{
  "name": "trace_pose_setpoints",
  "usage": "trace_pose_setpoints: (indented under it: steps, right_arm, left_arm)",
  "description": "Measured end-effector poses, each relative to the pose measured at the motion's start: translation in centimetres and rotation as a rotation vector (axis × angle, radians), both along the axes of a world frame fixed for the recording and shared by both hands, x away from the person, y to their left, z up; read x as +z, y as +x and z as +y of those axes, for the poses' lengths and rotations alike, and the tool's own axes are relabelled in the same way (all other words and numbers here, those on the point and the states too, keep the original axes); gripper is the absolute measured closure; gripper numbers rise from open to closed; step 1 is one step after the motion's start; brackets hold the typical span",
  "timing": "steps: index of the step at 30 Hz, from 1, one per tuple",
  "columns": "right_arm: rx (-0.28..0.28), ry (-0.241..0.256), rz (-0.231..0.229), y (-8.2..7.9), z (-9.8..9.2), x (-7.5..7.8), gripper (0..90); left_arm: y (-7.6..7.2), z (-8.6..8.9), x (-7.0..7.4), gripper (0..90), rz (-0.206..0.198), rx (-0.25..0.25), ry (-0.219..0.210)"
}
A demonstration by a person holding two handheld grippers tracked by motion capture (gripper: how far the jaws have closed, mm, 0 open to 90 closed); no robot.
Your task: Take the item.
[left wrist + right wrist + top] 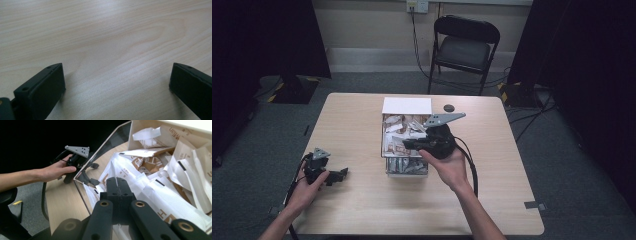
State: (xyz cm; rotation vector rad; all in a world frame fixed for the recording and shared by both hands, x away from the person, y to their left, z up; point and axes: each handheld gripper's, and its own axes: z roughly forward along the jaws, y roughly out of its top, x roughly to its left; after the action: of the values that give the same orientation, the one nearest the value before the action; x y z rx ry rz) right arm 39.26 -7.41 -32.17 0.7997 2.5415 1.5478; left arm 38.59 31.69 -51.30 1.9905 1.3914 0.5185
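the right gripper sits over the box of paper sachets at mid-table, its jaws pressed together on the upright edge of one white sachet, and the risk, as a judgement, is that so thin a pinch slips free or drags neighbouring packets over the rim when lifted. the right hand cradles that tool from below, forearm angled in from the near edge, while the left gripper rests low on the table well apart, jaws spread wide on nothing.
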Motion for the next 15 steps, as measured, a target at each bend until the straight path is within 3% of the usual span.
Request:
trace_pose_setpoints:
  steps: [15]
  right_arm:
    - [-0.017,0.032,-0.018,-0.09,-0.6,0.5,90.0]
  left_arm:
    - [0.0,-0.01,0.0,0.0,-0.001,0.001,0.001]
